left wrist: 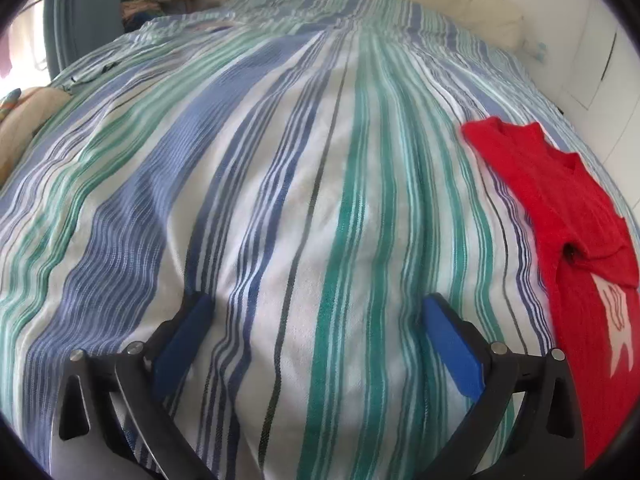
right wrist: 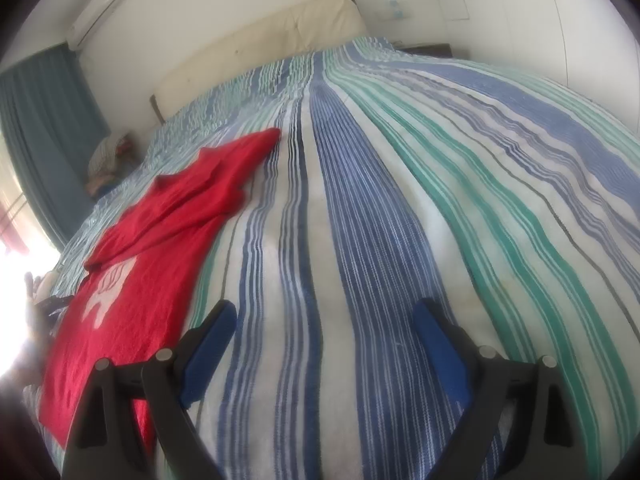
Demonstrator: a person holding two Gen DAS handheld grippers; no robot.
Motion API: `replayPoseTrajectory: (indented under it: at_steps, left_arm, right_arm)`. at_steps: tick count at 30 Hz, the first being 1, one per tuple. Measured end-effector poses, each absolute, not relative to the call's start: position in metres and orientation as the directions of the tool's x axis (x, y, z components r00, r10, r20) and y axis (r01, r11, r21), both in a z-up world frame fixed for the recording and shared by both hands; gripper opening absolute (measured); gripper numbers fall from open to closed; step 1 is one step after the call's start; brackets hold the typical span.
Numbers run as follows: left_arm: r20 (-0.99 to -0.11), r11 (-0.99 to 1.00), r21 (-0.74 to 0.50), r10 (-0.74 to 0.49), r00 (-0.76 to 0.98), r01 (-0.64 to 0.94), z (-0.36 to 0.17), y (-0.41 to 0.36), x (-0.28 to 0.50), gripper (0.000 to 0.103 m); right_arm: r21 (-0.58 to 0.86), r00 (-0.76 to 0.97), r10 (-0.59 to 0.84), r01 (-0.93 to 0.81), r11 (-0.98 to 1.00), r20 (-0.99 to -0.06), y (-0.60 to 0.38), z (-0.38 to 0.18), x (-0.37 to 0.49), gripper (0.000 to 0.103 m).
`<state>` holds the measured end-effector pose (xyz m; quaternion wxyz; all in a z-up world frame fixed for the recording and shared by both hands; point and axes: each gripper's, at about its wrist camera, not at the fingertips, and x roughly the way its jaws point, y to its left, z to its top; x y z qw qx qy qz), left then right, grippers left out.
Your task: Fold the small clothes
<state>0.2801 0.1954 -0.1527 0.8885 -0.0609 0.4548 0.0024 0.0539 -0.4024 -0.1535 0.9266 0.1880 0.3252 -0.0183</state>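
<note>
Two grippers—left gripper (left wrist: 316, 312), right gripper (right wrist: 324, 320)—hover wide-jawed, empty; pinch the red shirt's (right wrist: 160, 248) far sleeve, then fold inward.

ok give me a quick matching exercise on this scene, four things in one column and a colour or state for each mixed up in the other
Things:
1. small garment
2. bedspread
3. curtain
4. left gripper

Colour or state:
A. open, nothing between the fingers
B. blue, green and white stripes
C. red with a white print, one sleeve folded in
D. plain teal, hanging

Pairs: 1-C, 2-B, 3-D, 4-A
</note>
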Motion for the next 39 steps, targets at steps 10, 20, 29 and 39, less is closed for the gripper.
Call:
replayPoseTrajectory:
  at_steps: [10, 20, 29, 39]
  left_arm:
    - [-0.808, 0.993, -0.096, -0.041, 0.587, -0.062, -0.152, 0.197, 0.281, 0.103]
    - [-0.807, 0.993, -0.096, -0.041, 0.589, -0.063, -0.152, 0.197, 0.281, 0.103]
    - [-0.806, 0.993, -0.096, -0.041, 0.59, -0.063, -0.153, 0.197, 0.28, 0.103]
    - [-0.806, 0.993, -0.096, -0.041, 0.591, -0.063, -0.153, 0.197, 0.281, 0.103]
  right_arm:
    - [0.299, 0.778, 0.06, 0.168, 0.939, -0.626, -0.399, -0.154, 0.057, 0.09]
    - [0.25, 0.762, 0.023, 0.183, 0.951, -0.648, -0.393, -0.155, 0.059, 0.09]
    - [0.219, 0.75, -0.001, 0.194, 0.956, -0.661, -0.391, -0.155, 0.06, 0.09]
    - [0.255, 0.761, 0.029, 0.181, 0.95, -0.648, -0.395, -0.156, 0.056, 0.091]
